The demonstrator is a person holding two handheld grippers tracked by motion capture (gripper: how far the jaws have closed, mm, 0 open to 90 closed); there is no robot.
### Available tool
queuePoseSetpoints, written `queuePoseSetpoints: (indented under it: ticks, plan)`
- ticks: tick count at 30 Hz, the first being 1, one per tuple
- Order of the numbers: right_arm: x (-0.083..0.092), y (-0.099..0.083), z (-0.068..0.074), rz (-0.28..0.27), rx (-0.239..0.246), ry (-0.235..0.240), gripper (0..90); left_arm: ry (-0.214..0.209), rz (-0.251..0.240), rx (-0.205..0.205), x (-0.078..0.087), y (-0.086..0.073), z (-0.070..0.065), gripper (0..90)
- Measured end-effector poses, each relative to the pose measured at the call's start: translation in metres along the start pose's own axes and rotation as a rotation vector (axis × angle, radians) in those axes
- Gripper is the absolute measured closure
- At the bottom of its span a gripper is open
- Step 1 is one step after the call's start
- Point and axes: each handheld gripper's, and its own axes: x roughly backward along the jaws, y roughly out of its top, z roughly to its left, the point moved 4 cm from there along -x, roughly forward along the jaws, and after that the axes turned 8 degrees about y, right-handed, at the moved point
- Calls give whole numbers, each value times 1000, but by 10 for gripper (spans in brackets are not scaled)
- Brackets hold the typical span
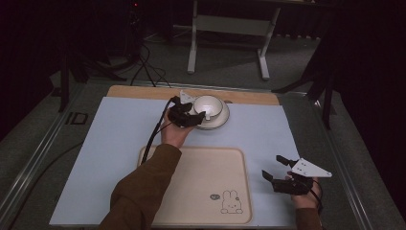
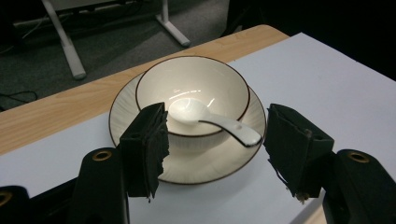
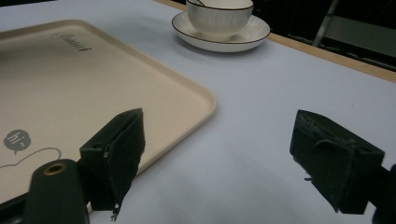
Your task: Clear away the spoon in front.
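A white bowl [image 1: 208, 105] [image 2: 192, 95] [image 3: 219, 17] with a dark rim stands on a white saucer [image 1: 221, 120] [image 2: 126, 105] [image 3: 254, 32] at the far side of the table. A white spoon [image 2: 212, 120] lies in the bowl, its handle over the near rim. My left gripper [image 1: 189, 115] [image 2: 217, 151] is open right in front of the bowl and saucer, the jaws wide apart with nothing pressed between them. My right gripper [image 1: 280, 167] [image 3: 217, 158] hovers open over the blue mat to the right of the tray, holding nothing.
A beige tray [image 1: 191, 163] [image 3: 70, 84] with a rabbit drawing lies on the light blue mat [image 1: 119, 139] [image 2: 336, 79] [image 3: 261, 102] near the front. The wooden table edge [image 1: 249, 97] [image 2: 56, 107] runs behind the saucer. A white stand [image 1: 230, 28] is on the floor beyond.
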Motion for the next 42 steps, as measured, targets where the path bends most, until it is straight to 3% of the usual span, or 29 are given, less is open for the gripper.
queuePoseSetpoints:
  ticks: [7,14,18,24,30,35,37,42]
  plan:
    - [0,0,0,-6,-5,3,176,-2,30,-8,-17,2,-5,363]
    - [1,1,0,-9,-6,3,176,-12,51,11,-34,3,-11,337]
    - [1,1,0,-10,-5,2,176,-28,66,23,-42,-1,-13,325]
    - [1,1,0,-10,-5,2,176,-9,95,21,-51,-8,-12,324]
    - [1,1,-1,-13,-7,2,176,16,85,-4,-45,-7,-4,524]
    - [1,1,0,-13,-6,2,176,38,95,19,-44,-8,6,611]
    - [1,1,-1,-14,-6,2,176,25,89,39,-43,-7,6,587]
    - [0,2,0,-12,-7,3,176,-7,65,31,-45,-4,-3,469]
